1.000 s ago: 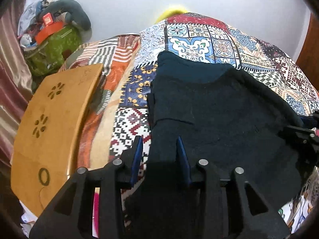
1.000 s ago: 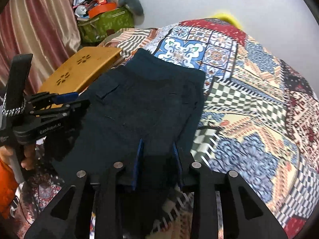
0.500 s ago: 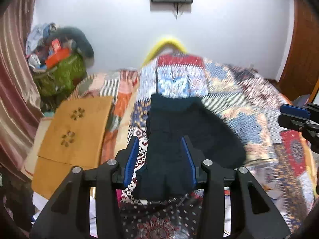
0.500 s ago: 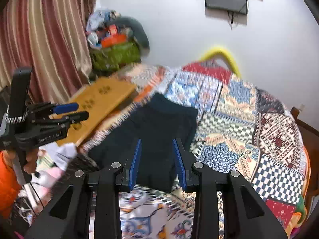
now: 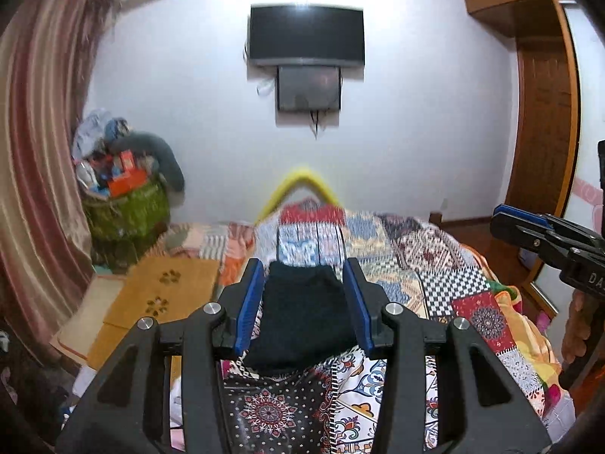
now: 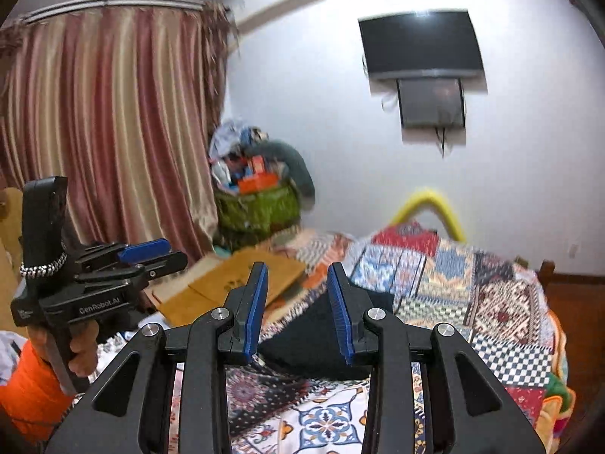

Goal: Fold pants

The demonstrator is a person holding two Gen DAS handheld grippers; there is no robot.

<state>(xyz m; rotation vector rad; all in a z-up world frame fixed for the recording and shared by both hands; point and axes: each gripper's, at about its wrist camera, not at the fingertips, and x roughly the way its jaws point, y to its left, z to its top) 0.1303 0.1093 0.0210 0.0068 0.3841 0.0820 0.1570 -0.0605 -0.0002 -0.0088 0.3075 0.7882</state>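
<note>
Two hand-held grippers hang in the air above a bed, each with its blue-padded jaws spread and nothing between them. The left hand-held gripper point(image 5: 304, 304) frames the folded dark pants point(image 5: 302, 321) only by line of sight; its jaws have just been opening, with nothing between them. The right hand-held gripper point(image 6: 298, 310) is likewise parted and clear of the cloth, and a hand point(image 6: 81, 352) below an orange sleeve point(image 6: 30, 389) grips the other tool's handle at the left of the right wrist view. The pants point(image 6: 321, 340) lie as one compact dark bundle near the close end of the bed, resting on a patchwork quilt point(image 5: 446, 280) of checks, medallions and floral squares. To the bed's left lies one wooden board point(image 5: 159, 291) with flower-shaped cut-outs. Beyond it, one green basket point(image 5: 128, 208) is heaped with clutter, a grey cushion slumped over its top. A striped red-and-gold curtain point(image 6: 109, 121) covers the left side of the room. On the white back wall hangs one dark television point(image 5: 306, 38) with a smaller box mounted beneath it, and one yellow curved hoop point(image 5: 298, 185) rises behind the far end of the bed. A wooden wardrobe point(image 5: 544, 113) stands at the right.
</note>
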